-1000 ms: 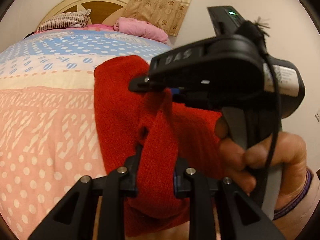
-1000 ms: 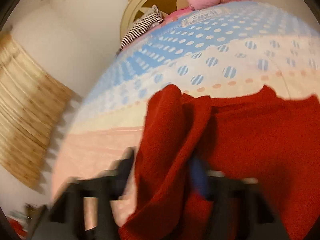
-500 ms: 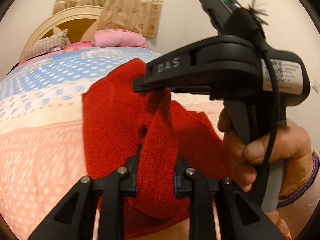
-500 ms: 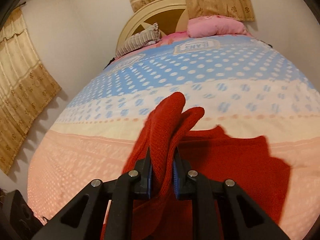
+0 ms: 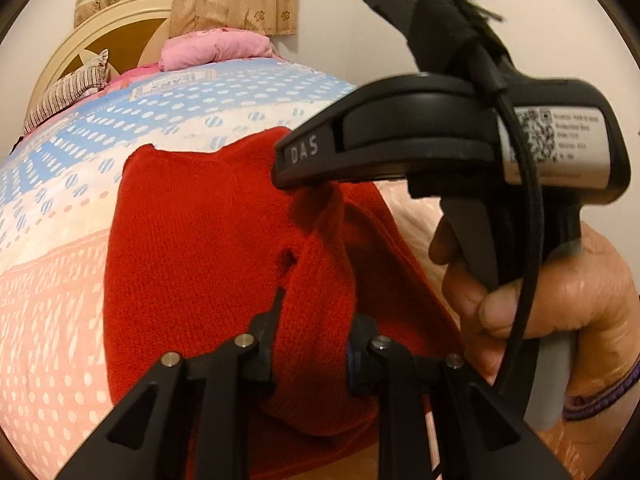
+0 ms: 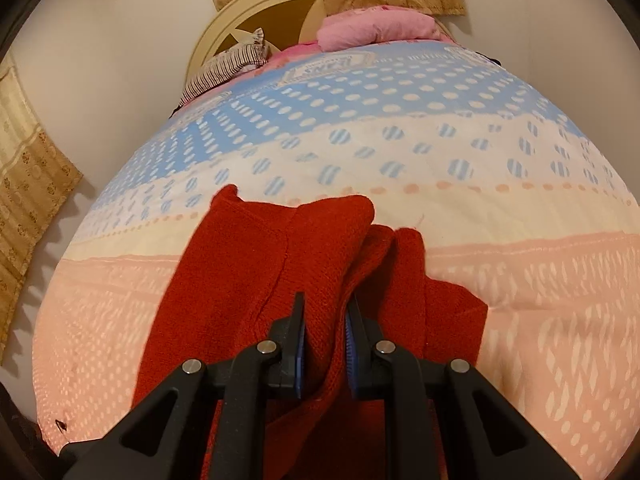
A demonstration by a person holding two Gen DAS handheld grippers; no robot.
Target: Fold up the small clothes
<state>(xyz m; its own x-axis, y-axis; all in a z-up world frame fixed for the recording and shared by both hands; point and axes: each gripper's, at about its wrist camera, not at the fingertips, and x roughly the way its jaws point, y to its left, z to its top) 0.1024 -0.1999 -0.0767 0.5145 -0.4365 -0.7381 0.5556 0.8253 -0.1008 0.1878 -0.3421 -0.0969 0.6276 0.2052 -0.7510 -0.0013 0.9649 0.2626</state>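
A red knit garment (image 5: 192,240) lies on the dotted bed cover (image 5: 52,320), part of it raised in a fold. My left gripper (image 5: 316,320) is shut on a thick ridge of this red cloth. Just beyond it, a hand (image 5: 560,300) holds the black housing of my right gripper (image 5: 400,140), whose front end reaches into the same raised fold. In the right wrist view, my right gripper (image 6: 325,312) is shut on a doubled edge of the red garment (image 6: 240,272), which spreads mostly to the left and hangs below the fingers.
The bed cover (image 6: 440,160) runs in pink, cream and blue bands toward a round headboard (image 6: 256,8). A pink pillow (image 6: 376,26) and a striped pillow (image 6: 232,64) sit at the head. A tan curtain (image 6: 28,184) hangs past the bed's left edge.
Both grippers have carried the pinched fold sideways across the garment, so more red cloth now lies to their left. Both grips have stayed the same.
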